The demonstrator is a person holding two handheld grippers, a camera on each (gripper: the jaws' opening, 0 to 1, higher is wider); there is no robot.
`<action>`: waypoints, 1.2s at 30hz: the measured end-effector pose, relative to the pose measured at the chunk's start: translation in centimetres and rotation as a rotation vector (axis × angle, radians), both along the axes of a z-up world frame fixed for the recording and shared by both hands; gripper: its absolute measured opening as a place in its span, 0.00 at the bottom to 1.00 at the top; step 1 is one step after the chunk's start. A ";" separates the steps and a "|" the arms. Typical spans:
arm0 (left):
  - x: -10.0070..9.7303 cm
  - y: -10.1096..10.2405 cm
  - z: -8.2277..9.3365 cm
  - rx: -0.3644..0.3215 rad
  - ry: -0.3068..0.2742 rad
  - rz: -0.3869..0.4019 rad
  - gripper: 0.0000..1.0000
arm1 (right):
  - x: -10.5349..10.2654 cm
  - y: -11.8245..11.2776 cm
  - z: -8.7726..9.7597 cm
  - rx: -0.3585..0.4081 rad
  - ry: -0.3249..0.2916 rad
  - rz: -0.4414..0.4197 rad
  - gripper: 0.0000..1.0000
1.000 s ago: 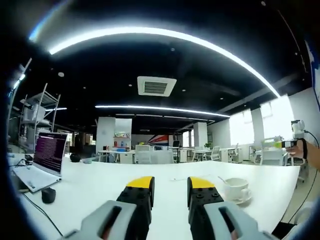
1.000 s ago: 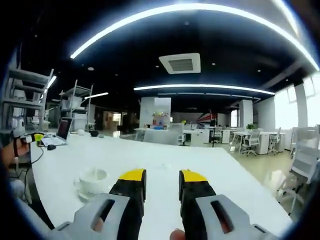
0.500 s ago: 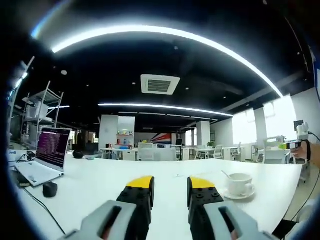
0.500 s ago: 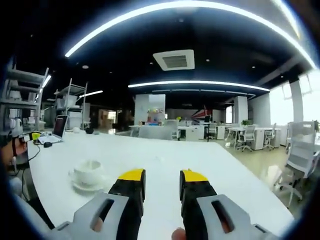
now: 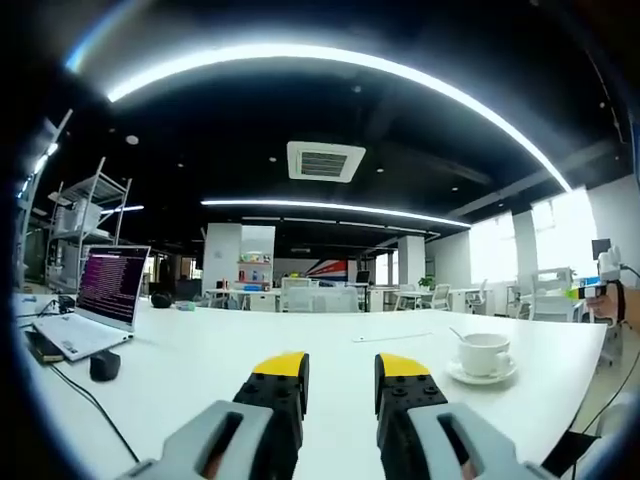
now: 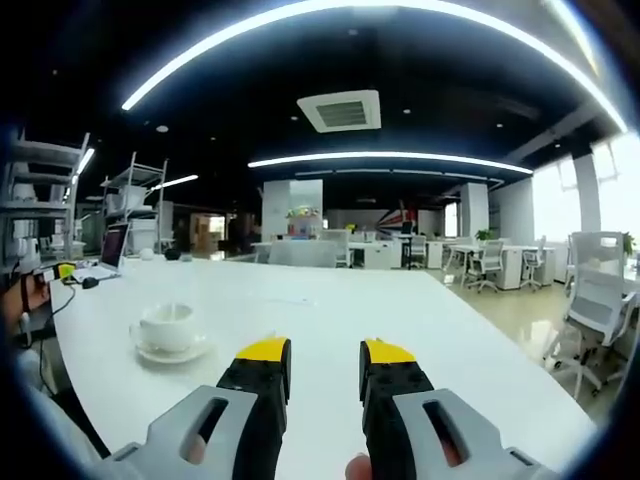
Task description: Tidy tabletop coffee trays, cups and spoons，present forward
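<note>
Both views have dropped lower toward the white tabletop (image 5: pixel 200 360). Left tool (image 5: pixel 341 372) and right tool (image 6: pixel 325 357) stand apart, empty; the white ceramic cup on its saucer (image 5: pixel 484 356) sits between them, untouched.

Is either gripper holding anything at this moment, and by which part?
Nothing is held: left gripper and right gripper are open and empty; the cup sits untouched.

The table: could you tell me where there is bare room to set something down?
The widest free patch is the table middle, between the mouse and the cup on its saucer. In the right gripper view, the whole stretch right of the cup to the far edge is bare. It is crowded by the laptop, mouse and cable.
</note>
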State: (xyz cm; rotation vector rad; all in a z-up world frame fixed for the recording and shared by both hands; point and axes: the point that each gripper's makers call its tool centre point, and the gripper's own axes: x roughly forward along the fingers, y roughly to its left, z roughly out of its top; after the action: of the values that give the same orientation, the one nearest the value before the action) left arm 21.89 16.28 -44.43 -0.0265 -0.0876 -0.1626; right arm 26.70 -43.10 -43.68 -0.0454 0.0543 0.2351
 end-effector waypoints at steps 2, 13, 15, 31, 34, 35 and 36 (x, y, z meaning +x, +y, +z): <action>0.0 -0.1 -0.2 -0.003 0.004 0.000 0.28 | -0.1 0.0 -0.2 0.004 0.007 -0.001 0.28; -0.2 -0.4 -0.3 -0.003 0.011 -0.017 0.27 | -0.2 -0.3 -0.3 0.007 0.009 -0.008 0.28; -0.1 -0.4 -0.3 -0.005 0.015 -0.021 0.27 | -0.2 -0.3 -0.3 0.004 0.008 -0.010 0.28; 1.6 -1.6 0.7 0.016 0.078 -0.095 0.27 | 1.0 2.0 0.7 -0.056 0.033 0.042 0.29; 2.2 -2.3 0.3 0.037 0.114 -0.112 0.27 | 1.4 3.2 0.8 -0.075 0.043 0.074 0.30; 2.3 -2.5 0.2 0.043 0.122 -0.117 0.28 | 1.5 3.7 0.9 -0.081 0.045 0.088 0.30; 2.5 -2.9 -0.4 0.064 0.151 -0.125 0.28 | 1.6 4.1 1.0 -0.089 0.042 0.093 0.29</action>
State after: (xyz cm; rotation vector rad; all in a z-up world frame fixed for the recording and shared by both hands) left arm 24.44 13.39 -44.78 0.0194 0.0697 -0.2873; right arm 28.29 -39.02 -42.67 -0.1315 0.1048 0.3265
